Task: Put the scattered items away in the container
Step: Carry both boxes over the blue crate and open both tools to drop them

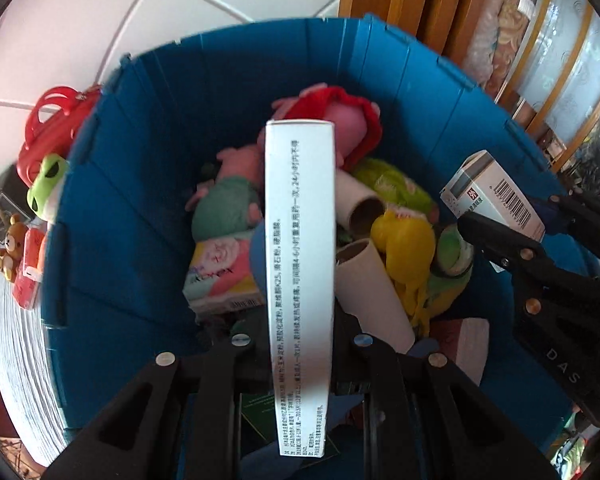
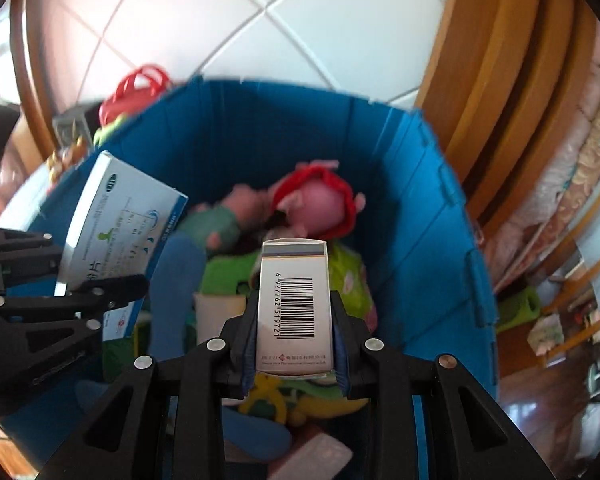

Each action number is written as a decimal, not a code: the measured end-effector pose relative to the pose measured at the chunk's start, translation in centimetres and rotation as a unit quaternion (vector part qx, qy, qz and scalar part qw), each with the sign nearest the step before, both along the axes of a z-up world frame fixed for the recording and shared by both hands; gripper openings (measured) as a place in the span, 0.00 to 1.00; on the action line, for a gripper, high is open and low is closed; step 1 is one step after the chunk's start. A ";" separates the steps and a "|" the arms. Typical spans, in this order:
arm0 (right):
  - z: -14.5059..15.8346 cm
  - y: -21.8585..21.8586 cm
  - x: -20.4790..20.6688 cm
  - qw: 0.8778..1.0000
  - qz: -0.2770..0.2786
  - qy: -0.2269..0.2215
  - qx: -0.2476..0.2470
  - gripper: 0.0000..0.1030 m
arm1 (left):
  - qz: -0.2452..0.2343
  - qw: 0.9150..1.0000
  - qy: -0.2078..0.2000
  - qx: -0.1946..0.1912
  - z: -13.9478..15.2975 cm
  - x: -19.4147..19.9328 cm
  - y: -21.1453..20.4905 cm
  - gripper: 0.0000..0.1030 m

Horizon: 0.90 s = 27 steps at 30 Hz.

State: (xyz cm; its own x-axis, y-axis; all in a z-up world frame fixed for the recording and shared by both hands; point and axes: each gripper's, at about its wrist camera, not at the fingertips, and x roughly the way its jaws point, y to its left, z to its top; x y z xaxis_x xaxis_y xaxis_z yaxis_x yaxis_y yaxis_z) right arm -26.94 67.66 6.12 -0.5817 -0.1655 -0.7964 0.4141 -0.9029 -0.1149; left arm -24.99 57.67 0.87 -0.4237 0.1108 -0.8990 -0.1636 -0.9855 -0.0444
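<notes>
White floor tiles (image 1: 80,20) are seen behind a blue bin (image 1: 112,208).
A white medicine box (image 1: 300,280) is clamped by the left gripper (image 1: 300,344); a barcoded carton (image 2: 294,308) is clenched by the right gripper (image 2: 294,356).

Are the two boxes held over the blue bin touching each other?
Apart. The left wrist view shows bin contents between the tall white box and the barcode box.

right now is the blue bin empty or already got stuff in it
Not empty: the blue bin already holds a pink plush, cardboard tubes and a yellow toy.
</notes>
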 end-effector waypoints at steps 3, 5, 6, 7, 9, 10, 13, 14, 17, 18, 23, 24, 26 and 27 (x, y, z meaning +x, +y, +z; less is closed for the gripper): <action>-1.3 0.7 -0.6 1.000 0.009 -0.022 0.009 0.29 | -0.004 1.000 -0.008 -0.001 -0.6 -0.3 0.3 0.16; -1.5 1.1 -0.7 0.999 0.014 -0.029 0.002 0.29 | -0.007 1.000 -0.006 -0.001 -0.5 -0.2 0.5 0.16; -1.6 1.2 -0.7 0.999 0.017 -0.031 0.006 0.29 | -0.007 1.000 -0.004 -0.002 -0.5 -0.1 0.5 0.16; -1.6 1.2 -0.7 0.999 0.020 -0.033 0.008 0.29 | -0.006 1.000 -0.001 -0.005 -0.6 -0.2 0.4 0.17; -1.6 1.4 -0.7 0.999 0.022 -0.036 0.012 0.30 | -0.002 1.000 -0.002 -0.008 -0.6 -0.2 0.4 0.17; -1.5 1.5 -0.7 0.999 0.022 -0.035 0.013 0.32 | -0.001 1.000 -0.004 -0.008 -0.6 -0.1 0.4 0.17; -1.0 1.9 -0.5 0.999 0.021 -0.028 0.013 0.46 | 0.003 1.000 -0.007 -0.012 -0.6 0.1 0.4 0.19; -0.7 2.0 -0.3 0.999 0.022 -0.024 0.014 0.47 | 0.004 1.000 -0.006 -0.010 -0.4 0.4 0.3 0.20; 0.3 2.6 0.7 1.000 0.023 -0.002 0.013 0.62 | 0.005 1.000 0.005 -0.002 0.3 1.2 0.1 0.28; 0.7 2.8 1.1 1.000 0.022 0.006 0.011 0.71 | 0.005 1.000 0.012 -0.001 0.6 1.7 0.1 0.32; 2.2 4.0 3.9 0.998 0.017 0.060 0.002 0.92 | -0.003 0.999 0.055 0.001 2.3 4.3 0.0 0.52; 2.4 4.1 4.4 0.997 0.016 0.069 -0.002 0.94 | -0.004 0.998 0.064 -0.001 2.6 4.9 0.0 0.53; 2.7 4.5 5.5 0.996 0.011 0.089 -0.005 0.96 | -0.003 0.997 0.081 -0.005 3.1 5.9 0.1 0.53; 2.7 4.6 6.3 0.995 0.007 0.103 -0.003 0.97 | -0.002 0.996 0.090 -0.005 3.3 6.6 0.1 0.53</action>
